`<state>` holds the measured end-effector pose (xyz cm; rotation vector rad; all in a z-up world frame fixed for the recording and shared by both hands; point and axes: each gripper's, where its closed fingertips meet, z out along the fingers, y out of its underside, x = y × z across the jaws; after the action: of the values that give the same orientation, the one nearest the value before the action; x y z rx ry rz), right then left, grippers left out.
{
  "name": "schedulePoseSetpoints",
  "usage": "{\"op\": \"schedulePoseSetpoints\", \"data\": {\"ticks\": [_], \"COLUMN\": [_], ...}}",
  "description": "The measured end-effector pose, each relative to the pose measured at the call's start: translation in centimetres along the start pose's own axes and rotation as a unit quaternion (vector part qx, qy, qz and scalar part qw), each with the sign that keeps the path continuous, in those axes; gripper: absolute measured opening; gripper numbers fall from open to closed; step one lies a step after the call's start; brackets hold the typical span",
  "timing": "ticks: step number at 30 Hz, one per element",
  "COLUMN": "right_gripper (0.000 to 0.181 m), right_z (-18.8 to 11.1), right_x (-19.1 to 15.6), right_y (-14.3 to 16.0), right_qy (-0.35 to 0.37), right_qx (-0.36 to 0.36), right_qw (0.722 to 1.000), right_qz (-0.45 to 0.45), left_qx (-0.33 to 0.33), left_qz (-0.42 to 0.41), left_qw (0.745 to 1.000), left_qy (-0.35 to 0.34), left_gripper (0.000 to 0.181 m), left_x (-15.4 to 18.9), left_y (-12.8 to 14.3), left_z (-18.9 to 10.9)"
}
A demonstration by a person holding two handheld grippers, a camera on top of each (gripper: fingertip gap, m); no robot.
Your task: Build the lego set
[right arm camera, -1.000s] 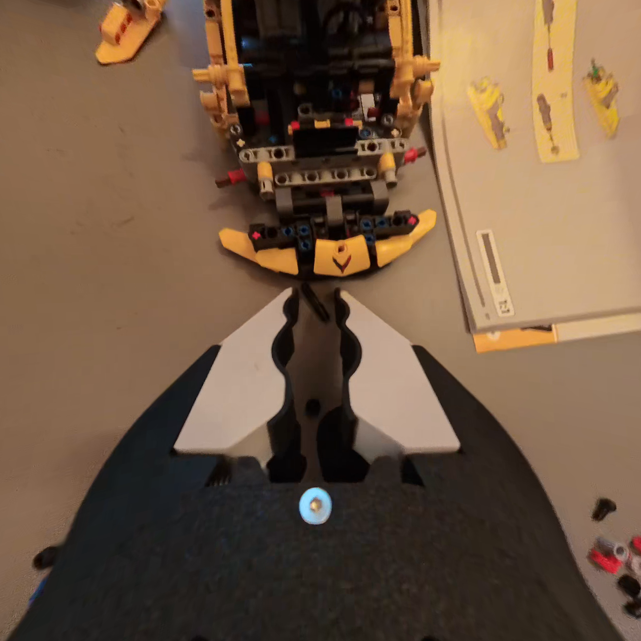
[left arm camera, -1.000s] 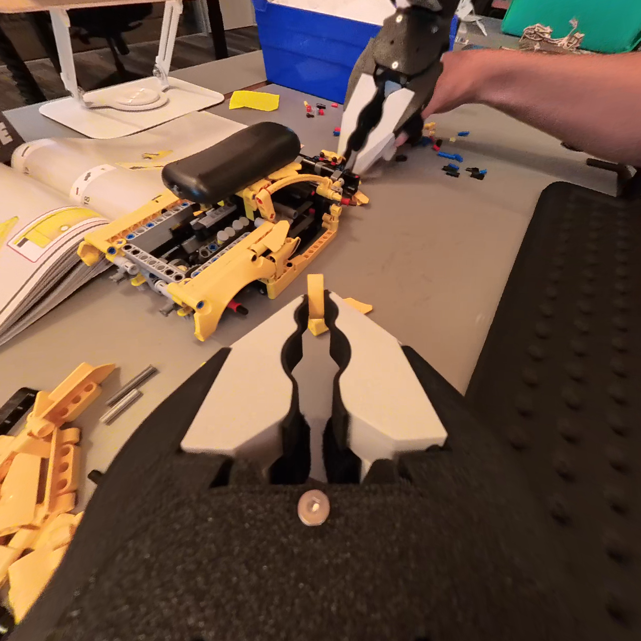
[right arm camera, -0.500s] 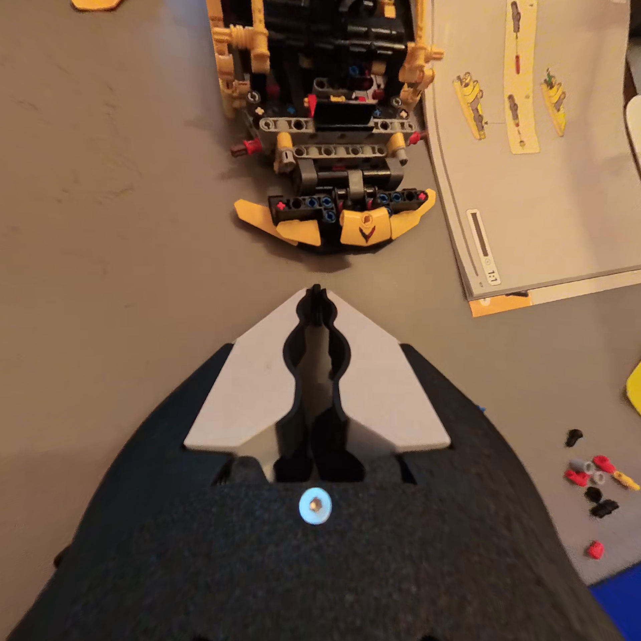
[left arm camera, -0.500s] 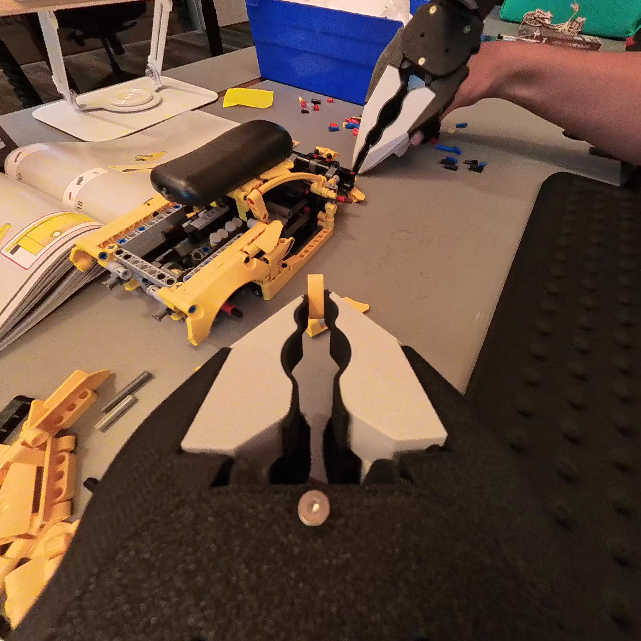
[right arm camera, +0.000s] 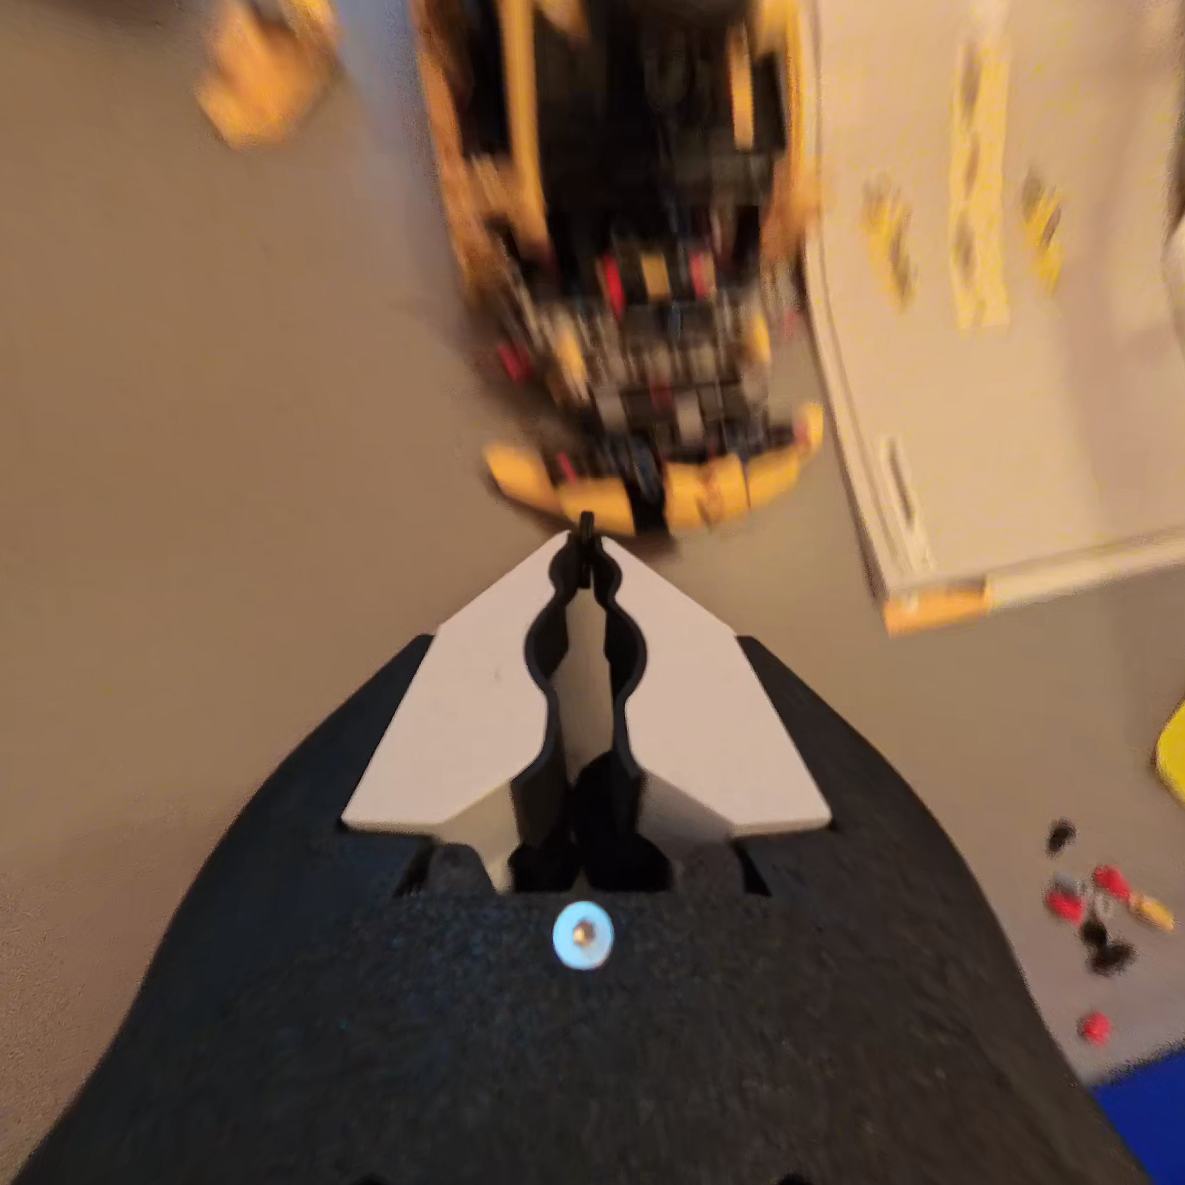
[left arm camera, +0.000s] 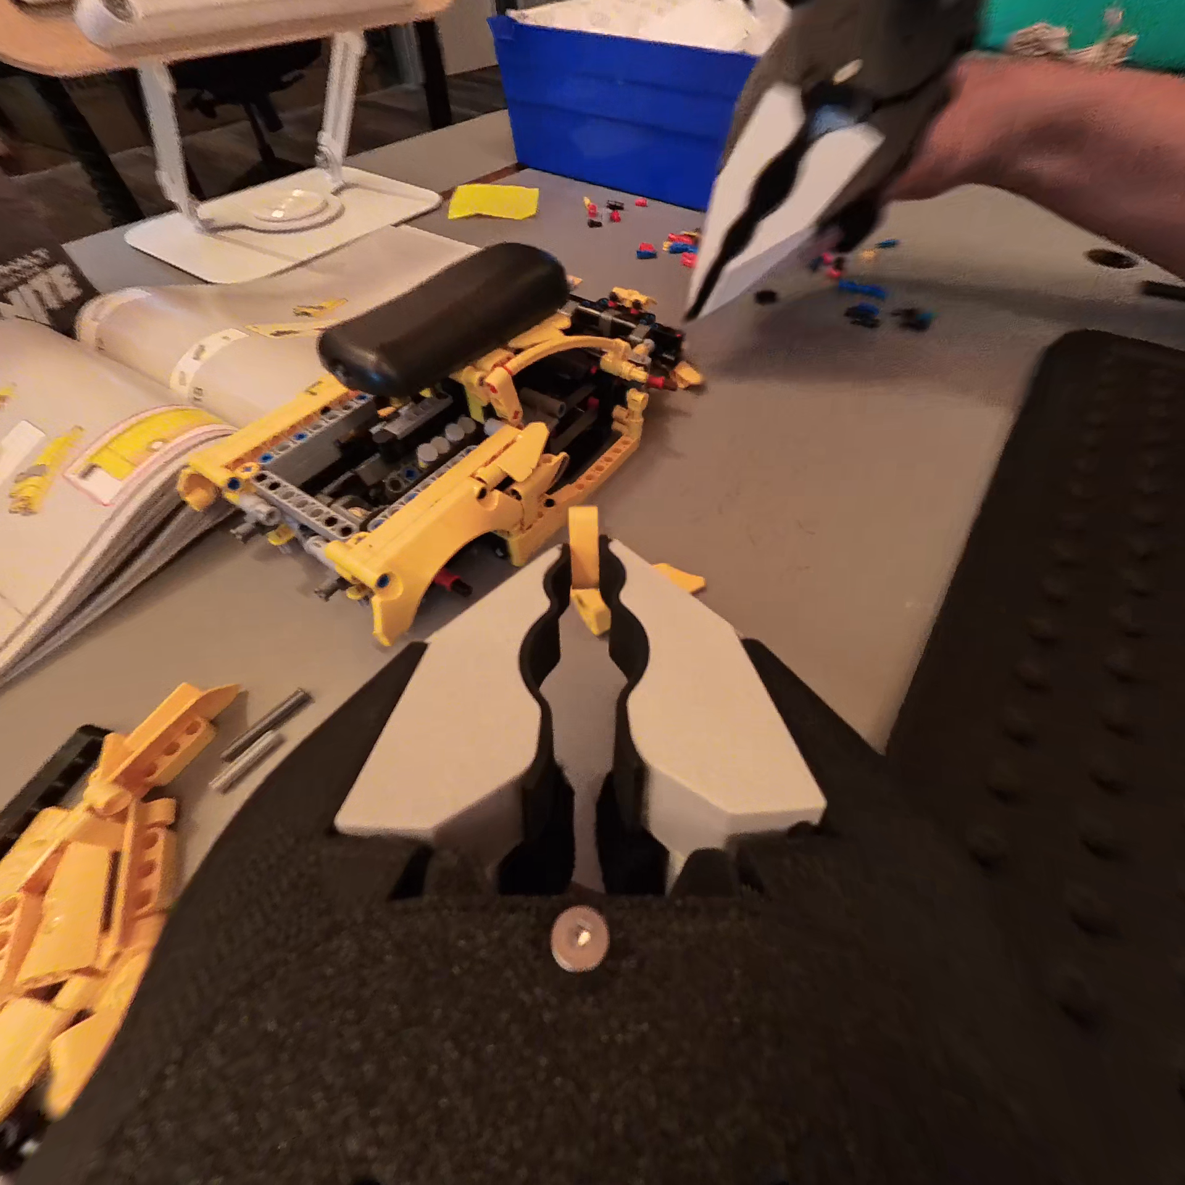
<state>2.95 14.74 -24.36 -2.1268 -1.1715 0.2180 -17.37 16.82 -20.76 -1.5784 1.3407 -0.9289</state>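
since half a second ago my right gripper has lifted off the counter and now hangs in the upper right of the left wrist frame, tip just above the nose of the yellow car model. a second ago its jaws were spread around a small black pin lying on the counter; now they are pressed together on that pin, which pokes out past the tips. my left gripper has barely changed: it pinches a curved yellow piece standing upright between its tips, near the model's side, as it did a second ago.

the model sits mid-left in the left wrist frame, against the open instruction booklet, with a black rounded object resting across its top.

the right wrist frame is smeared with motion, so the model's front and the booklet page are only blobs of colour. the loose yellow parts at lower left are cut off by the frame edge. small red, blue and black bits are partly hidden behind the right gripper. the blue bin is cut off at the top.
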Motion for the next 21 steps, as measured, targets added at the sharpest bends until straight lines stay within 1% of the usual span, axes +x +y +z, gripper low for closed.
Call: {"op": "schedulePoseSetpoints", "data": {"ticks": [2, 3, 4, 6, 8, 9, 10, 12, 13, 18, 21], "right_gripper": [0.001, 0.001, 0.002, 0.002, 0.002, 0.002, 0.002, 0.001, 0.001, 0.001, 0.001], "right_z": [-1.1, -1.0, -0.2, 2.8, 4.9, 5.8, 6.6, 6.6, 6.7, 6.9, 7.3], "right_x": [-3.1, -5.0, -6.8, -9.0, -10.5, -10.4, -10.5, -10.5, -10.6, -10.3, -10.1], "right_y": [-7.4, -10.7, -13.2, -15.7, -18.0, -18.2, -18.1, -18.3, -18.2, -18.0, -17.5], "right_qy": [0.001, -0.001, -0.008, -0.015, -0.066, -0.068, -0.073, -0.09, -0.095, -0.081, -0.058], "right_qx": [0.116, 0.16, 0.189, 0.191, 0.232, 0.238, 0.232, 0.247, 0.243, 0.235, 0.219], "right_qw": [0.993, 0.987, 0.98, 0.97, 0.935, 0.923, 0.919, 0.902, 0.899, 0.903, 0.91], "right_qz": [0.009, 0.027, 0.054, 0.152, 0.26, 0.294, 0.309, 0.344, 0.352, 0.35, 0.346], "left_qx": [0.004, 0.01, 0.014, 0.015, 0.015, 0.014, 0.009, 0.008, 0.005, -0.015, -0.034], "left_qz": [0.009, 0.013, 0.016, 0.022, 0.022, 0.022, 0.023, 0.021, 0.022, 0.078, 0.123], "left_qw": [1.0, 1.0, 0.999, 0.999, 0.999, 1.0, 0.999, 0.999, 0.999, 0.995, 0.988], "left_qy": [-0.021, -0.023, -0.027, -0.025, -0.018, -0.016, -0.021, -0.022, -0.023, -0.06, -0.087], "left_gripper": [0.007, 0.007, 0.007, 0.007, 0.007, 0.007, 0.007, 0.007, 0.007, 0.007, 0.007], "left_x": [-0.5, -0.4, -0.4, -0.1, 0.2, 0.2, 0.1, 0.0, 0.0, -0.4, -0.7], "left_y": [-0.2, -0.5, -0.7, -0.7, -0.7, -0.7, -0.5, -0.5, -0.4, 0.1, 0.5], "left_z": [-0.1, -0.2, -0.2, -0.2, -0.2, -0.2, -0.2, -0.3, -0.2, 0.0, 0.1]}}
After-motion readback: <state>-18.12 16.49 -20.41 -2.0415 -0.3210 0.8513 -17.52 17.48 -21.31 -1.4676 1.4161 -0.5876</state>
